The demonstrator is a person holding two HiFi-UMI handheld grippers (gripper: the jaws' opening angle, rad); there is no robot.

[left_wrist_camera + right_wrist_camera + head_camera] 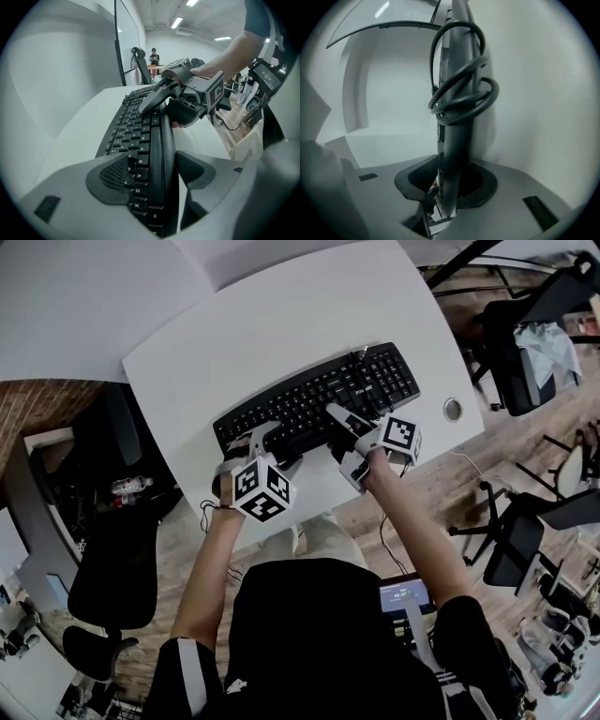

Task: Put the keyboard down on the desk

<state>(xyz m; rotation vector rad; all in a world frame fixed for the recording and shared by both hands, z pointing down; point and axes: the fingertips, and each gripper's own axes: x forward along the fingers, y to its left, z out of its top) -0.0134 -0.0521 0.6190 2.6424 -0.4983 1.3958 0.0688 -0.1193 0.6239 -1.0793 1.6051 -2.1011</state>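
**Keyboard on table, left gripper clamped, right gripper loose**

The black keyboard [323, 395] lies keys-up across the white table [216, 343], close to its near edge. The left gripper [248, 444] is at the keyboard's near-left corner and is closed on it, one pad on the keys and the other against the front edge. The right gripper [345, 439] is at the front edge, right of the middle. Its jaws stand apart with the keyboard's edge between them, neither pad pressing. In the right gripper view a coiled black cable [461, 104] loops across the keyboard.
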